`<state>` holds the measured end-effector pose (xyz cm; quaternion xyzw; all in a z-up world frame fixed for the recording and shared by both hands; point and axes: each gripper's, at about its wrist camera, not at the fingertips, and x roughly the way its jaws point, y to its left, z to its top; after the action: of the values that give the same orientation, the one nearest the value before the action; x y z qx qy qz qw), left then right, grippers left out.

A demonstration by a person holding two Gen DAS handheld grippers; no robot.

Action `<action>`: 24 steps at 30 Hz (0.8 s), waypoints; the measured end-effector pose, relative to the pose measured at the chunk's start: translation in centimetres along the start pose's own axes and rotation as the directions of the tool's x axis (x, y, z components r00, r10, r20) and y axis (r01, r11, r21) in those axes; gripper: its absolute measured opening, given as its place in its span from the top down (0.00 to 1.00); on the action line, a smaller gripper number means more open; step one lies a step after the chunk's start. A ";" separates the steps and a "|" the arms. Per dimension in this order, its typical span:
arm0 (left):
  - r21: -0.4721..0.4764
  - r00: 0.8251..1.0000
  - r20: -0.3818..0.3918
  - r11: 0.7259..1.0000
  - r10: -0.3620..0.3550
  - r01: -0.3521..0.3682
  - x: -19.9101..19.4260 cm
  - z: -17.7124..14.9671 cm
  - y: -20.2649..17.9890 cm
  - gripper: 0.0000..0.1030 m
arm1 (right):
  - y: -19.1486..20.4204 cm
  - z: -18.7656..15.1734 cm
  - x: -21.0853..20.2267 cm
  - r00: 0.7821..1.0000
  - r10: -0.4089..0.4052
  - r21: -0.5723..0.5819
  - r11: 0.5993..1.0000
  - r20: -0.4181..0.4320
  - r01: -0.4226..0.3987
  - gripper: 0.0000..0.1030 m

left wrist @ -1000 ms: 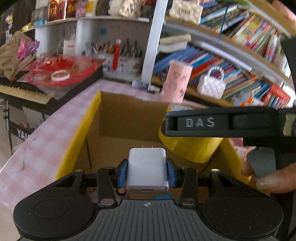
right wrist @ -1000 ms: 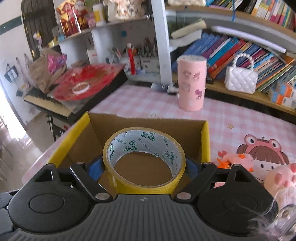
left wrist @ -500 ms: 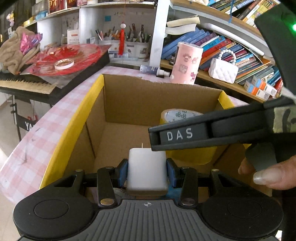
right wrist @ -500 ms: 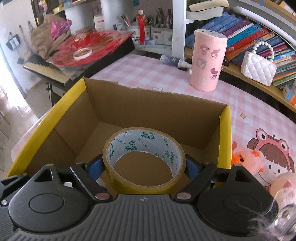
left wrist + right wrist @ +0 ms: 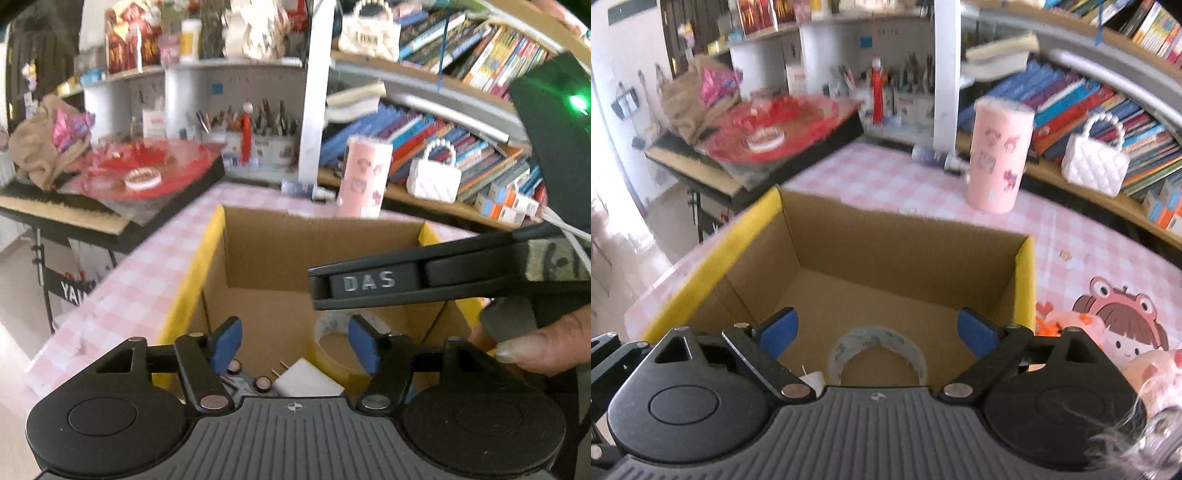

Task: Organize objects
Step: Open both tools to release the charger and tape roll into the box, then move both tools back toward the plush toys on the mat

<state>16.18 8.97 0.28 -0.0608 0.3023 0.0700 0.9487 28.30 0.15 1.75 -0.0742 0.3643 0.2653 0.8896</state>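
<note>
A cardboard box with yellow edges (image 5: 216, 236) (image 5: 750, 225) stands on the pink checked table. My left gripper (image 5: 295, 345) hangs over it, jaws opening, nothing between the blue pads. The white charger plug (image 5: 308, 380) (image 5: 812, 378) lies loose on the box floor below. My right gripper (image 5: 877, 330) is also over the box, jaws opening wide and empty. The yellow tape roll (image 5: 877, 352) (image 5: 332, 343) lies on the box floor under it. In the left wrist view the right gripper's black body (image 5: 406, 284) crosses from the right, held by a hand (image 5: 535, 347).
A pink cylinder (image 5: 999, 155) stands on the table behind the box. Plush toys (image 5: 1071, 325) and a cartoon picture lie to the box's right. A keyboard stand with a red dish (image 5: 147, 173) is at the left. Bookshelves and a white handbag (image 5: 1095, 162) fill the back.
Both grippers have let go: the charger dropped from the left pads and the tape roll from the right pads onto the box floor. Both sets of jaws stand wider and the left gripper has lifted slightly.
</note>
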 end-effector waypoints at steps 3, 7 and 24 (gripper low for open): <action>0.005 0.998 0.054 1.000 0.012 -0.012 -1.9 -0.1 0.3 0.27 | 0.2 -0.4 -2.6 0.996 -0.009 0.015 1.000 0.085 0.007 0.09; -0.004 0.994 0.102 0.999 0.045 -0.045 -4.2 -0.5 0.9 0.21 | 0.6 -1.2 -5.6 0.982 -0.040 0.030 0.999 0.184 0.035 0.09; -0.098 0.990 0.099 0.991 0.101 -0.091 -10.3 -5.6 5.4 0.12 | 5.4 -10.0 -12.3 0.948 -0.201 0.027 0.979 0.246 0.200 0.08</action>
<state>3.81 12.35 1.31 -0.0866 0.2517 0.1328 0.9547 12.05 -3.66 3.27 -0.0764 0.2413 0.1803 0.9505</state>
